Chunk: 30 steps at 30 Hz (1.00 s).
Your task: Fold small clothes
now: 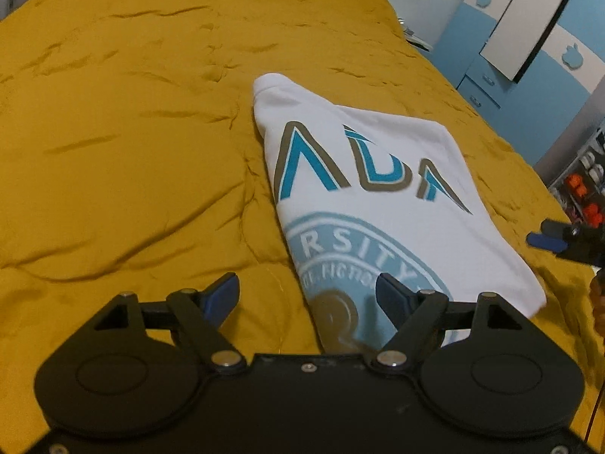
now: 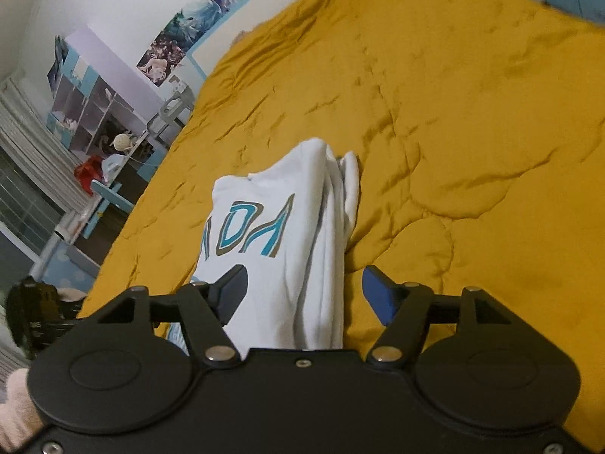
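Note:
A white T-shirt (image 1: 382,204) with blue and brown lettering and a pale blue round print lies folded on the mustard-yellow bedspread (image 1: 132,132). My left gripper (image 1: 308,297) is open and empty, hovering at the shirt's near left edge. The right wrist view shows the same shirt (image 2: 280,234) as a narrow folded stack, its far end bunched. My right gripper (image 2: 304,289) is open, its jaws standing either side of the shirt's near end without holding it. The right gripper also shows at the right edge of the left wrist view (image 1: 556,240).
The bedspread (image 2: 453,113) is quilted and wrinkled. Blue and white wardrobe doors (image 1: 529,38) stand beyond the bed's right side. A shelf unit (image 2: 87,106), a blue chair (image 2: 106,196) and wall posters (image 2: 189,26) stand past the bed's far side.

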Each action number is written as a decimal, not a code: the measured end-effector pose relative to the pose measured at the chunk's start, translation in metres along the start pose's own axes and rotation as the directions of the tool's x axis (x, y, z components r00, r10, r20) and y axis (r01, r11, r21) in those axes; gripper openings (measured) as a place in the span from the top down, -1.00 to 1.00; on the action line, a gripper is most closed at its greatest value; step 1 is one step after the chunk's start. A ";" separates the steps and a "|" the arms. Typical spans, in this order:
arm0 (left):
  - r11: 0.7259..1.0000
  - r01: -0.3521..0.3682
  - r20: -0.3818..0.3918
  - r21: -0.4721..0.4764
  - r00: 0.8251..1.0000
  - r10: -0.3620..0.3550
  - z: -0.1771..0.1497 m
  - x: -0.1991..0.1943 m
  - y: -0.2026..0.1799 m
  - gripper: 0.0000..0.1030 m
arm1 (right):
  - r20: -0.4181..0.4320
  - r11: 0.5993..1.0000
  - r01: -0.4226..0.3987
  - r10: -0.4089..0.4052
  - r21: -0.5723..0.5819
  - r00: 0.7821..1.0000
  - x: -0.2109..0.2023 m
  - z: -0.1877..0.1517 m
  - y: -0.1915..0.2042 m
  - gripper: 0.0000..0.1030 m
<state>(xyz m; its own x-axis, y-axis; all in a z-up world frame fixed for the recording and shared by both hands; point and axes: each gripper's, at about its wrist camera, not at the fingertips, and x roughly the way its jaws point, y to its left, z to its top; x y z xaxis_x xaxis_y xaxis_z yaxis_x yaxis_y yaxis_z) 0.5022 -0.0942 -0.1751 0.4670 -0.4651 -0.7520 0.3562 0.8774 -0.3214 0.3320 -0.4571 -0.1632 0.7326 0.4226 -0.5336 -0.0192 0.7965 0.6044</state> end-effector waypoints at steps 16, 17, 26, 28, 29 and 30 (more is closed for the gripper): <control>0.945 0.197 -0.045 -0.260 0.975 -0.216 0.021 0.068 0.031 -0.95 | -0.107 0.980 -0.160 0.173 0.117 0.979 0.063 0.008 -0.033 -0.40; 0.943 0.205 -0.043 -0.264 0.974 -0.224 0.022 0.071 0.029 -0.96 | -0.112 0.977 -0.175 0.189 0.123 0.976 0.066 0.009 -0.034 -0.41; 0.874 0.325 -0.025 -0.363 0.934 -0.358 0.035 0.096 0.028 -1.00 | -0.147 0.962 -0.241 0.259 0.128 0.955 0.098 0.013 -0.024 -0.60; 0.865 0.331 -0.031 -0.378 0.929 -0.369 0.038 0.104 0.026 -1.00 | -0.147 0.960 -0.246 0.265 0.133 0.953 0.106 0.013 -0.021 -0.65; 0.865 0.329 -0.035 -0.379 0.929 -0.369 0.039 0.107 0.025 -1.00 | -0.148 0.959 -0.249 0.268 0.137 0.952 0.109 0.013 -0.020 -0.65; 0.864 0.328 -0.036 -0.383 0.929 -0.369 0.040 0.109 0.024 -1.00 | -0.147 0.958 -0.250 0.270 0.138 0.952 0.112 0.013 -0.019 -0.65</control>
<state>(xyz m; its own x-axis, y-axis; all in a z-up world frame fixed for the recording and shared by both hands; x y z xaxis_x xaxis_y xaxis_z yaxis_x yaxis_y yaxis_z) 0.5940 -0.1284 -0.2425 0.2732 -0.7514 -0.6006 0.1513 0.6501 -0.7446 0.4232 -0.4308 -0.2271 0.5922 0.6805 -0.4316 -0.1078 0.5977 0.7945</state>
